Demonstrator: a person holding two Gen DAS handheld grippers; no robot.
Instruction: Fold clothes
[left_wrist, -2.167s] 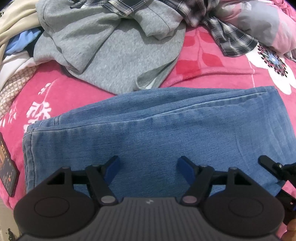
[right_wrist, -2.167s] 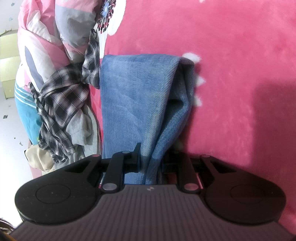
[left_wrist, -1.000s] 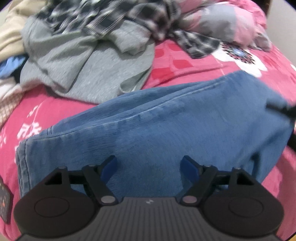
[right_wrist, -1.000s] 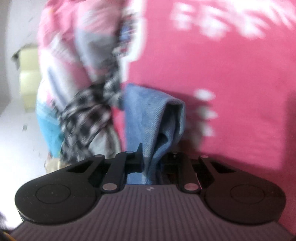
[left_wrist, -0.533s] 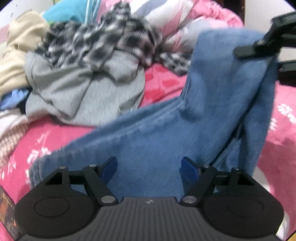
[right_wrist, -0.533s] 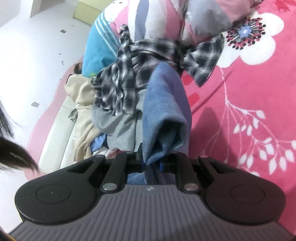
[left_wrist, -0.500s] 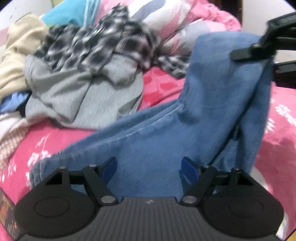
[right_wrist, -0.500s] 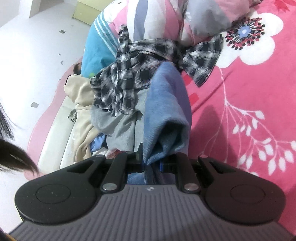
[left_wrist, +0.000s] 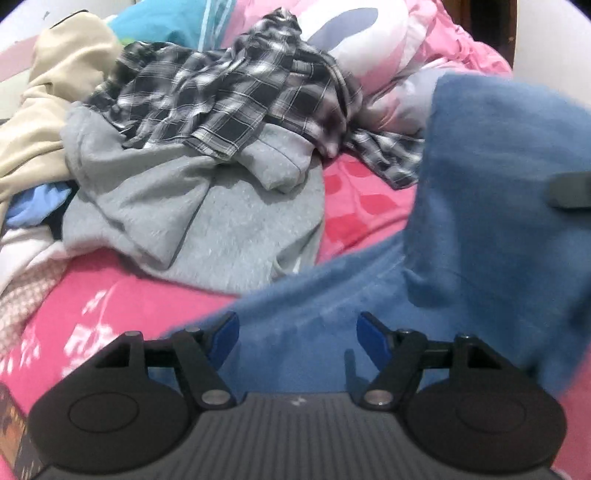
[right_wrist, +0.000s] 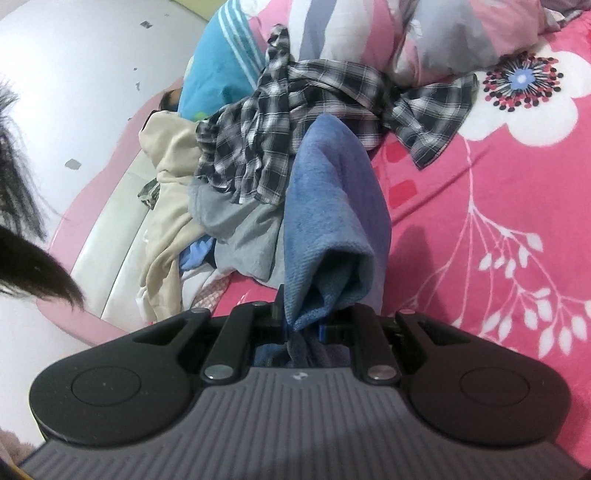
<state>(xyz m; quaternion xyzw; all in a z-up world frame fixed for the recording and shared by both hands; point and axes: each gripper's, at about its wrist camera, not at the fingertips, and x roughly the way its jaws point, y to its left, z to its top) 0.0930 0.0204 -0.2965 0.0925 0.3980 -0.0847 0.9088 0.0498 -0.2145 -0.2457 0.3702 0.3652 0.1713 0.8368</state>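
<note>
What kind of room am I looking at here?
Most likely a bedroom: the pink floral bedspread covers a bed, a patterned pillow sits at its far end, and loose laundry such as a plaid shirt and grey sweatshirt is heaped on it.

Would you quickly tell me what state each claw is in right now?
Left claw: open, holding nothing, above the jeans.
Right claw: closed on one end of the jeans, lifting it off the bed.
</note>
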